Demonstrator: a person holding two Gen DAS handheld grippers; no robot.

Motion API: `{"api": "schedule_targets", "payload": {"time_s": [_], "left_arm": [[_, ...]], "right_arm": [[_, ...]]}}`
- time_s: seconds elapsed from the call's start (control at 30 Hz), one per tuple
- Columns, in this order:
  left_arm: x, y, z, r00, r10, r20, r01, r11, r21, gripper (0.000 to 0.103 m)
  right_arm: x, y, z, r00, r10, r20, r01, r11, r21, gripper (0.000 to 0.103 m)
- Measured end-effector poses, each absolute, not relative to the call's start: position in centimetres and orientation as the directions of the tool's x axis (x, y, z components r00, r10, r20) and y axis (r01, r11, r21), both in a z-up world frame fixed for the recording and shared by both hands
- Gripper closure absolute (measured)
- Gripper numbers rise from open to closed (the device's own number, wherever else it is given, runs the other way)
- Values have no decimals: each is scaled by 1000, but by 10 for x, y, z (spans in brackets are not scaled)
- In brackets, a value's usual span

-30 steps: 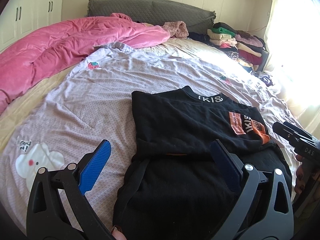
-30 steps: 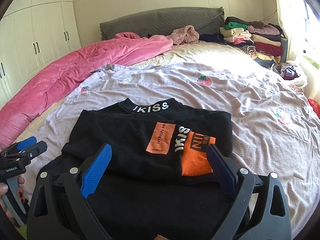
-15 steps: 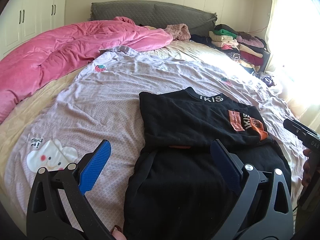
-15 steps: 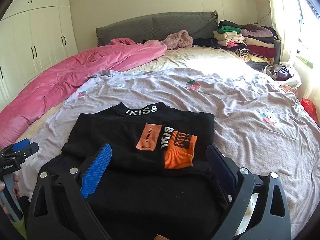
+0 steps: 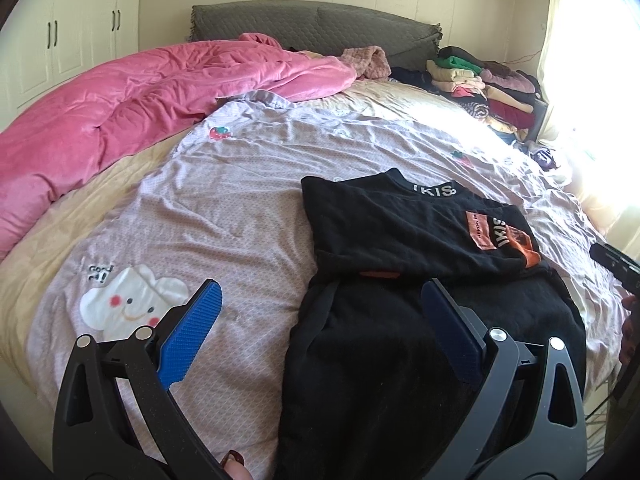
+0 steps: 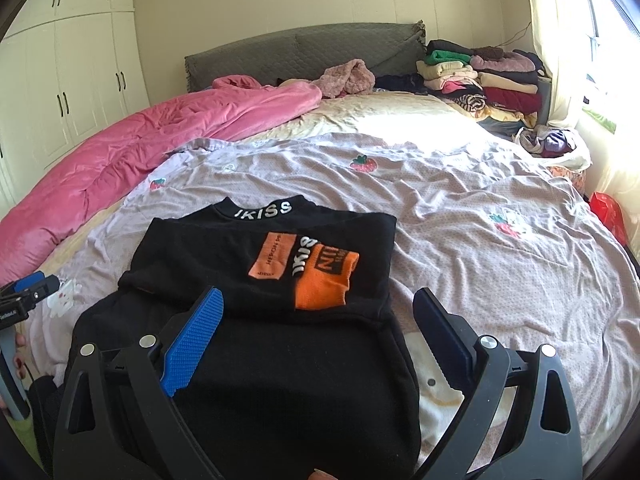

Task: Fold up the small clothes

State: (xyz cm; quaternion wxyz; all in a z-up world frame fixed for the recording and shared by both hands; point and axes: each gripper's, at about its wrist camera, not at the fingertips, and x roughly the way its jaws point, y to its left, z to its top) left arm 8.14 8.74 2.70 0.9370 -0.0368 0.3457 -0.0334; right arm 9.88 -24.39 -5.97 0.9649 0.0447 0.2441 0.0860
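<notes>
black top lay half-folded on bed sheet | left gripper and right gripper hovered above its hem, jaws spread, empty | likely poised for final fold

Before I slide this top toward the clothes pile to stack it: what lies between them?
Only wrinkled lilac sheet and then the cream bedding lie between the black top and the clothes pile, in the right wrist view.
</notes>
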Motion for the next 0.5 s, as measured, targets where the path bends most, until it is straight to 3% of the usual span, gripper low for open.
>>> {"api": "schedule_targets", "payload": {"time_s": [0.5], "left_arm": [[54,106,17,724,-55,-687,3,997,-77,10]], "right_arm": [[77,-259,-76,848,178,-500,-142,984,109,8]]}}
